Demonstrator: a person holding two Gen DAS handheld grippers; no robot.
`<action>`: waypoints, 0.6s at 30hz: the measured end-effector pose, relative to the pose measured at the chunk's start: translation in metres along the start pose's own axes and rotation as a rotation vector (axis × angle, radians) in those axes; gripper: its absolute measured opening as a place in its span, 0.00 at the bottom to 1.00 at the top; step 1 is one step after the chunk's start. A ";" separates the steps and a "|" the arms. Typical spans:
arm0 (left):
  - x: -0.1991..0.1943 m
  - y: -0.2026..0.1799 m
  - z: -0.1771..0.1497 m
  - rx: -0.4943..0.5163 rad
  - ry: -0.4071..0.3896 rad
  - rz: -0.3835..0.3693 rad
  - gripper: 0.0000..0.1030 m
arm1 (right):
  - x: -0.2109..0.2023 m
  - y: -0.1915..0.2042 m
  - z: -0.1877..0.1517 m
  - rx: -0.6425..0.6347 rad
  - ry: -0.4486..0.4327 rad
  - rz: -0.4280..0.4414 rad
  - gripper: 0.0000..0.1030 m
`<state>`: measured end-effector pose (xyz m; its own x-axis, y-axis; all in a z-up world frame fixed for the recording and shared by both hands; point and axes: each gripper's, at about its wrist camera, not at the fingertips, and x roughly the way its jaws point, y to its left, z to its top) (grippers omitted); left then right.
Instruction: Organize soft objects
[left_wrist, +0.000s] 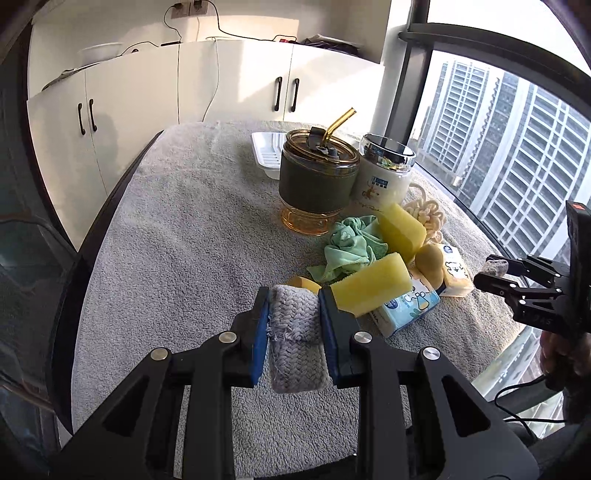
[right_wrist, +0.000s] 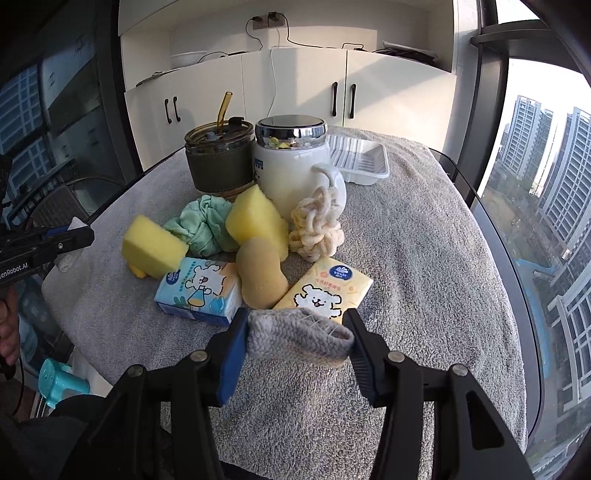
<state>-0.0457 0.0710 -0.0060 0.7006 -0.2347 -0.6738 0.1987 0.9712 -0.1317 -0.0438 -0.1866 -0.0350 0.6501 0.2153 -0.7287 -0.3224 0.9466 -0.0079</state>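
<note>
My left gripper (left_wrist: 293, 325) is shut on a grey woven cloth (left_wrist: 295, 339) at the near side of the pile. My right gripper (right_wrist: 295, 332) is shut on another grey woven cloth (right_wrist: 299, 338) in front of the pile. The soft objects lie together: two yellow sponges (right_wrist: 153, 247) (right_wrist: 256, 218), a green cloth (right_wrist: 201, 225), a tan peanut-shaped sponge (right_wrist: 260, 275), a cream knotted rope (right_wrist: 316, 229), a blue tissue pack (right_wrist: 201, 291) and a yellow tissue pack (right_wrist: 327, 290).
A grey towel (left_wrist: 177, 229) covers the table. A green tumbler with a straw (right_wrist: 219, 160), a white lidded mug (right_wrist: 295, 162) and a white plastic tray (right_wrist: 360, 158) stand behind the pile. White cabinets are behind, a window at the right.
</note>
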 end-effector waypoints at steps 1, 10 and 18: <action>0.001 0.004 0.006 -0.003 -0.006 0.001 0.23 | 0.000 -0.003 0.004 0.000 -0.004 -0.006 0.52; 0.016 0.036 0.071 0.039 -0.070 0.047 0.23 | 0.002 -0.049 0.055 -0.022 -0.063 -0.086 0.52; 0.053 0.056 0.131 0.096 -0.084 0.056 0.23 | 0.027 -0.093 0.111 -0.045 -0.084 -0.111 0.52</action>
<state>0.0925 0.1076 0.0466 0.7665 -0.1873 -0.6143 0.2196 0.9753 -0.0233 0.0799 -0.2421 0.0224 0.7378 0.1314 -0.6621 -0.2752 0.9542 -0.1174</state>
